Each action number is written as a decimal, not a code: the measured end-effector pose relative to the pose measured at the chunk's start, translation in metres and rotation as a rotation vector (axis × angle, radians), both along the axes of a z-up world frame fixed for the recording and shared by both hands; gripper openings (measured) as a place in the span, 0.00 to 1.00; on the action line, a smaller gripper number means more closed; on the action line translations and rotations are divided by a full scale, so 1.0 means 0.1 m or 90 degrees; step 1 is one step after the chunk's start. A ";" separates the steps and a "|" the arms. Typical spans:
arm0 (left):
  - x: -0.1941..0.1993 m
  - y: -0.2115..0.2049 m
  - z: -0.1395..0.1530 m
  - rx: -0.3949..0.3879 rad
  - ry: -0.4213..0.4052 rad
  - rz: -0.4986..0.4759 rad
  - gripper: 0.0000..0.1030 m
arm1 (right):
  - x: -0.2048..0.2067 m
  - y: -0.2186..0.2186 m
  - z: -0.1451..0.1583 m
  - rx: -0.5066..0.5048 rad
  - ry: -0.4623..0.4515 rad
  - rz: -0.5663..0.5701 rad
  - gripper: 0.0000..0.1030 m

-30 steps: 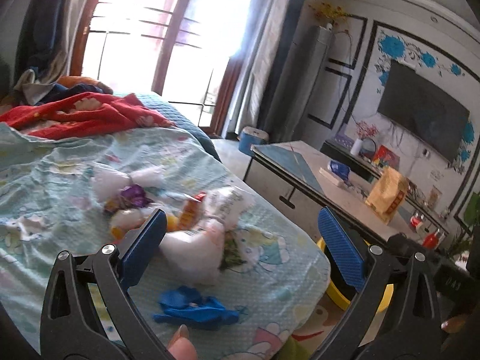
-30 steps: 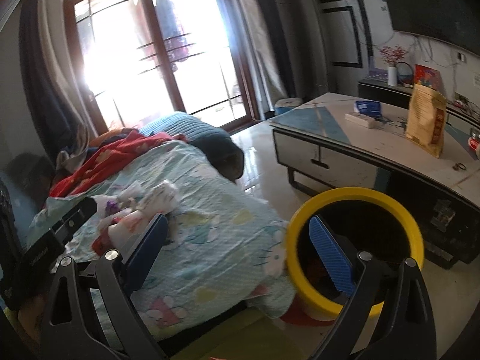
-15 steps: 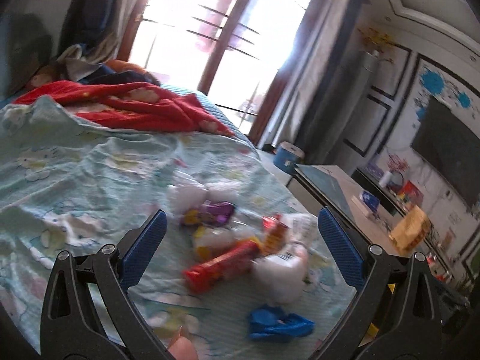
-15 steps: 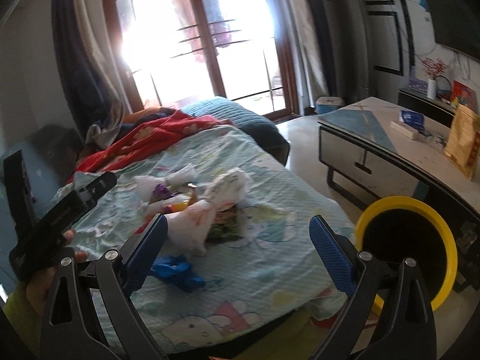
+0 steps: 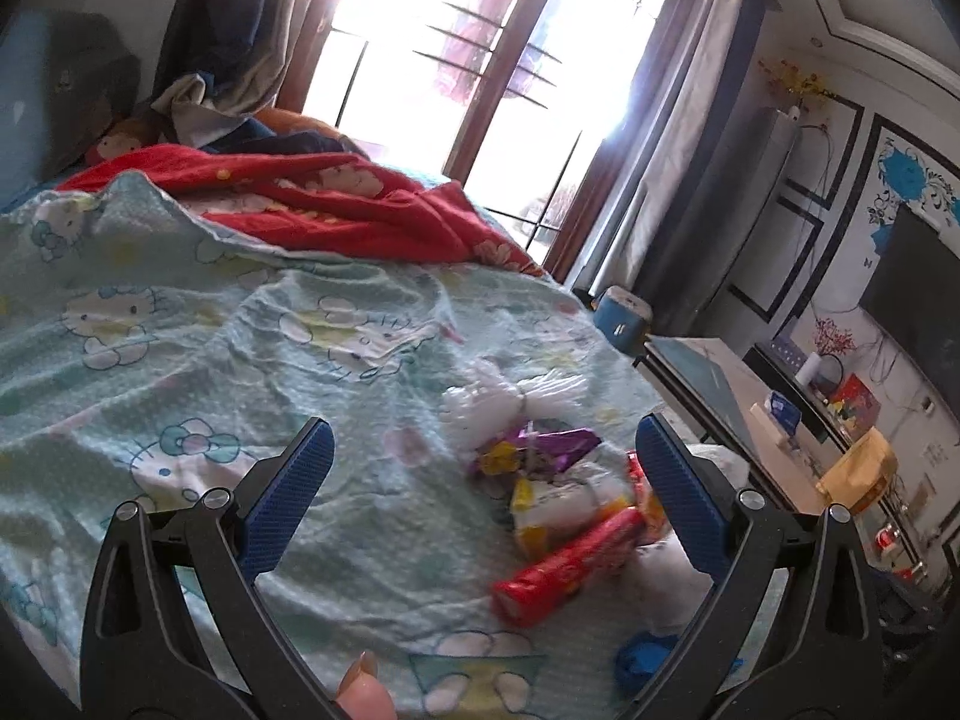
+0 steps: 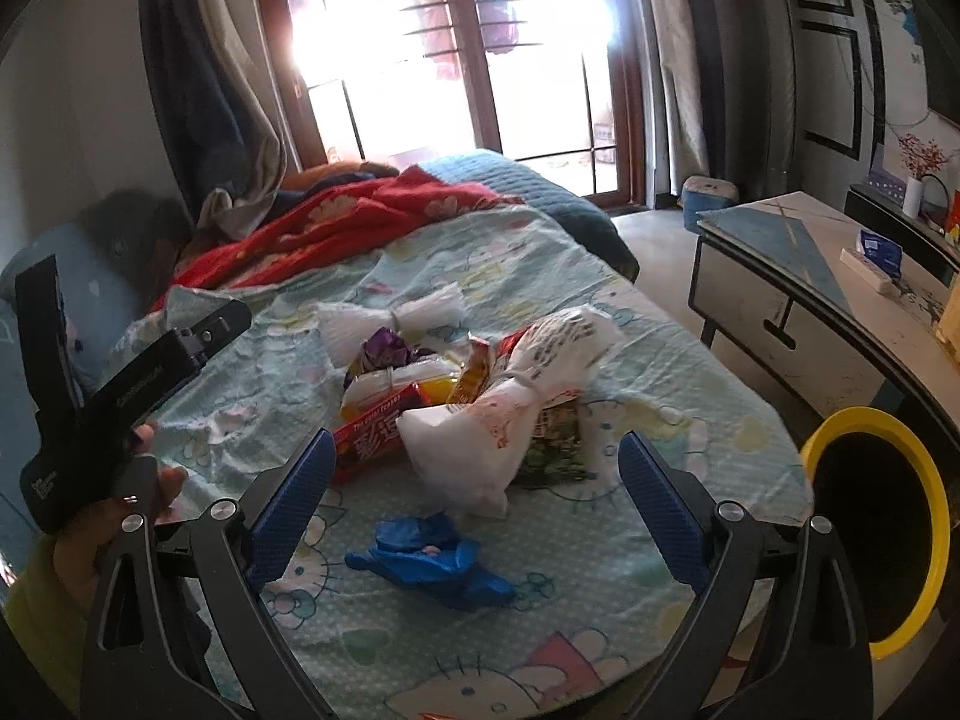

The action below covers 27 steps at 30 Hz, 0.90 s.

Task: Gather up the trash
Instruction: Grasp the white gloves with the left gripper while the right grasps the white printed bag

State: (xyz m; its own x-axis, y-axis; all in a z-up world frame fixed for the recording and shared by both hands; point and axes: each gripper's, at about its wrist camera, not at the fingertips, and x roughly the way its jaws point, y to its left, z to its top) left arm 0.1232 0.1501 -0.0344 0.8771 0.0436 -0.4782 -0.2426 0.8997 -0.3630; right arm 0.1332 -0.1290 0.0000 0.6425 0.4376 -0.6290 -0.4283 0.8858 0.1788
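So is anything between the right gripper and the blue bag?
Nothing visible. The right gripper is open, with the blue bag lying alone on the sheet just ahead; the white bag sits beyond it.

Both grippers, the left gripper (image 5: pixel 480 480) and the right gripper (image 6: pixel 474 492), have black triangular frames with silver screws and blue ribbed finger pads (image 6: pixel 292 498). The left hand (image 6: pixel 90 534) shows bare skin, a painted nail, and a yellow-green sleeve (image 6: pixel 42 624).
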 end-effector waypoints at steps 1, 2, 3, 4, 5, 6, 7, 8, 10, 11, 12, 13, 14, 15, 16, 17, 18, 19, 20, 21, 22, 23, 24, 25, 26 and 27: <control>0.03 0.02 -0.03 -0.001 0.007 -0.002 0.90 | 0.04 0.05 -0.05 -0.002 0.008 0.000 0.90; 0.04 0.04 -0.06 -0.002 0.011 -0.003 0.90 | 0.07 0.07 -0.08 -0.002 0.014 0.000 0.90; 0.07 0.06 -0.08 -0.006 0.015 -0.006 0.90 | 0.11 0.11 -0.12 -0.004 0.023 -0.001 0.90; 0.10 0.08 -0.11 -0.008 0.020 -0.010 0.90 | 0.14 0.14 -0.15 -0.004 0.029 -0.003 0.90; 0.14 0.09 -0.14 -0.009 0.026 -0.014 0.90 | 0.18 0.18 -0.19 -0.003 0.036 -0.005 0.90; 0.17 0.10 -0.15 -0.009 0.030 -0.017 0.90 | 0.23 0.21 -0.22 -0.003 0.043 -0.007 0.90; 0.22 0.11 -0.17 -0.008 0.036 -0.020 0.89 | 0.26 0.23 -0.25 -0.005 0.049 -0.009 0.90; 0.27 0.12 -0.19 -0.008 0.040 -0.024 0.87 | 0.29 0.25 -0.28 -0.004 0.053 -0.011 0.90; 0.37 0.12 -0.22 -0.009 0.050 -0.035 0.82 | 0.34 0.30 -0.31 -0.007 0.058 -0.014 0.90; 0.42 0.12 -0.24 -0.011 0.055 -0.040 0.81 | 0.36 0.31 -0.33 -0.005 0.062 -0.015 0.90; 0.48 0.12 -0.26 -0.014 0.060 -0.046 0.77 | 0.38 0.33 -0.35 -0.005 0.065 -0.016 0.90; 0.53 0.12 -0.28 -0.017 0.064 -0.051 0.74 | 0.40 0.34 -0.37 -0.006 0.068 -0.018 0.90; 0.58 0.11 -0.30 -0.020 0.068 -0.054 0.73 | 0.43 0.35 -0.40 -0.006 0.072 -0.023 0.90; 0.63 0.11 -0.31 -0.023 0.073 -0.056 0.71 | 0.46 0.36 -0.42 -0.002 0.078 -0.025 0.90; 0.68 0.12 -0.33 -0.028 0.076 -0.057 0.68 | 0.48 0.36 -0.44 0.000 0.084 -0.026 0.90; 0.72 0.13 -0.34 -0.034 0.078 -0.056 0.67 | 0.49 0.37 -0.46 0.001 0.087 -0.027 0.90; 0.76 0.16 -0.36 -0.044 0.082 -0.055 0.66 | 0.50 0.38 -0.48 0.002 0.092 -0.027 0.90; 0.80 0.18 -0.36 -0.051 0.082 -0.054 0.65 | 0.51 0.39 -0.50 0.004 0.097 -0.027 0.90; 0.82 0.20 -0.37 -0.058 0.082 -0.055 0.64 | 0.52 0.39 -0.52 0.006 0.101 -0.027 0.89; 0.86 0.22 -0.38 -0.064 0.083 -0.056 0.62 | 0.53 0.39 -0.54 0.010 0.107 -0.026 0.86; 0.89 0.22 -0.38 -0.067 0.084 -0.056 0.59 | 0.53 0.38 -0.55 0.012 0.111 -0.025 0.83; 0.91 0.23 -0.38 -0.071 0.085 -0.056 0.57 | 0.54 0.38 -0.57 0.011 0.117 -0.025 0.75; 0.94 0.25 -0.40 -0.082 0.088 -0.059 0.51 | 0.54 0.38 -0.58 0.011 0.121 -0.024 0.69; 0.97 0.25 -0.42 -0.089 0.093 -0.061 0.46 | 0.54 0.37 -0.61 0.015 0.129 -0.020 0.67; 0.98 0.25 -0.43 -0.093 0.097 -0.062 0.42 | 0.54 0.36 -0.62 0.017 0.132 -0.020 0.65; 0.99 0.25 -0.45 -0.098 0.101 -0.066 0.30 | 0.54 0.35 -0.63 0.023 0.133 -0.020 0.63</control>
